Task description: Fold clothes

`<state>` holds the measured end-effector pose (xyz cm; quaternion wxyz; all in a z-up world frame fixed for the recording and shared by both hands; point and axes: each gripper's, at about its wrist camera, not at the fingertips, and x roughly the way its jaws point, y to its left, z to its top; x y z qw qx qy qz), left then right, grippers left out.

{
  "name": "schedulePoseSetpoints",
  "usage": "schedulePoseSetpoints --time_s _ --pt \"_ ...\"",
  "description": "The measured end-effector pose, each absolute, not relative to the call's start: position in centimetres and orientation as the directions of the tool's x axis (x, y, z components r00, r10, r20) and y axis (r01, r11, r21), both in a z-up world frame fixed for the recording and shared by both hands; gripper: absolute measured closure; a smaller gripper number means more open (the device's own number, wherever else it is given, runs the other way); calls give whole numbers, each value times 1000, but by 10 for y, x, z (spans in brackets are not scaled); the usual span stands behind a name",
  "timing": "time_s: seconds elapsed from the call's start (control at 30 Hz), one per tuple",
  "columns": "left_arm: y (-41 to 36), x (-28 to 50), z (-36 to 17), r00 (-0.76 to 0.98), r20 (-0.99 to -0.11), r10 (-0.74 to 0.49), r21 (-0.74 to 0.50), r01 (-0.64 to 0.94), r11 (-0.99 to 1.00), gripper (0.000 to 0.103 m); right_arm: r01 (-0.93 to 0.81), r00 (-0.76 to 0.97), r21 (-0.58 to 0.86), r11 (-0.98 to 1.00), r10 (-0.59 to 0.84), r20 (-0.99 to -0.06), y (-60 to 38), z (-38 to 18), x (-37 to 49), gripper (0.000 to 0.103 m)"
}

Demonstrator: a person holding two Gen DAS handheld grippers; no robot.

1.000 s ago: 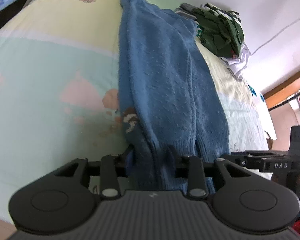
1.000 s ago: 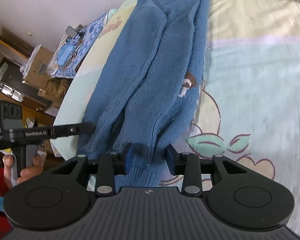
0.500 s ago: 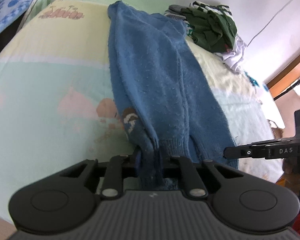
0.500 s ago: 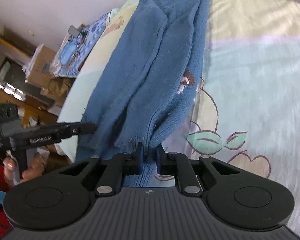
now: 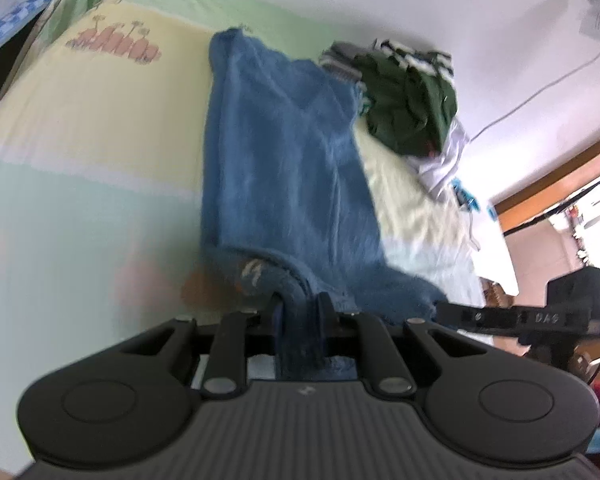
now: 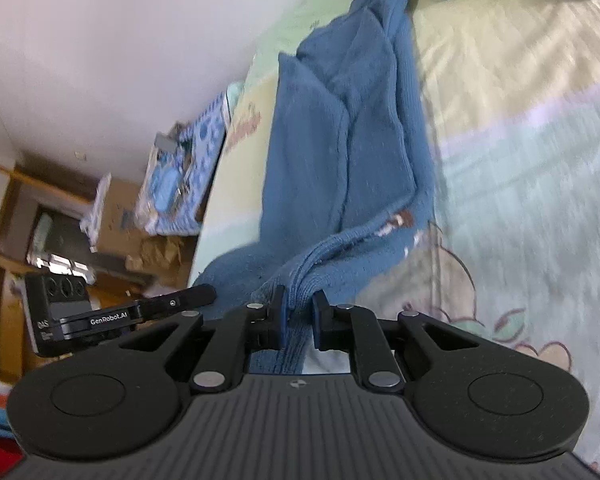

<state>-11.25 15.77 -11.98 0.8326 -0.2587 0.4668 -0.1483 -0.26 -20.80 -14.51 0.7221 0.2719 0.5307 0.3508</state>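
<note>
Blue sweater (image 5: 288,168) lies lengthwise on the bed (image 5: 80,152), far end toward the wall; near hem lifted off the sheet and bunched. Left of the sweater the sheet is bare, pastel with cartoon print; right of it a narrower bare strip runs to the bed's right edge. A pile of dark green and white clothes (image 5: 412,100) sits near the sweater's far right corner, close to the wall. Left gripper (image 5: 300,312): pointing down at a slant, jaws narrow, clamped on a fold of the near hem, knit hanging down between the fingers. Right gripper (image 6: 298,306): likewise angled downward, jaws narrow, pinching a thick ribbed fold of the hem. In the right wrist view the left gripper's side shows beyond the bed's left edge, lettering "GenRobot.AI" legible; past it, cardboard boxes (image 6: 112,208) and wooden furniture. In the left wrist view the right gripper's side reads "DAS". Both views motion-blurred.
</note>
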Motion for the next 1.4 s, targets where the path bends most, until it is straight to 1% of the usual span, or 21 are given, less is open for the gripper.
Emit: schedulePoseSetpoints --time_s 0.17,0.27,0.5,0.8,0.9,0.97,1.0,1.03,1.07,1.1,1.2,1.27,1.4 --pt "167 -86 -118 534 -696 -480 -574 -12 819 92 -159 249 791 591 799 -547 -208 -145 11 90" --pt "174 -71 -124 537 -684 -494 -605 -40 795 92 -118 277 808 577 801 -531 -206 -148 22 90" --pt "185 -31 -144 517 -689 -508 -644 -114 757 91 -10 325 826 563 783 -530 -208 -165 45 90" --pt "187 9 -160 490 -700 -519 -655 -152 740 90 87 361 836 542 765 -534 -211 -186 68 89" --pt "193 17 -159 499 -690 -525 -667 -156 728 89 103 367 842 529 767 -527 -209 -188 75 82" --pt "199 21 -155 516 -680 -520 -670 -150 727 88 107 385 862 496 778 -496 -212 -187 75 76" --pt "202 23 -152 528 -671 -521 -675 -145 723 88 106 397 872 479 783 -479 -215 -186 75 71" --pt "207 25 -149 540 -659 -524 -684 -140 716 83 103 411 879 465 785 -463 -217 -184 75 65" --pt "210 27 -146 549 -656 -518 -683 -139 717 73 98 428 885 455 783 -451 -220 -182 75 62" --pt "211 28 -143 558 -660 -503 -668 -130 732 69 91 445 888 451 779 -442 -223 -180 74 59" --pt "214 26 -133 581 -669 -464 -614 -79 785 63 34 480 870 491 755 -446 -230 -167 70 59" --pt "217 19 -132 592 -661 -461 -600 -49 798 54 -40 504 836 547 733 -456 -235 -152 63 59" --pt "209 3 -138 591 -646 -483 -590 14 807 49 -183 520 738 650 701 -489 -232 -132 54 59"
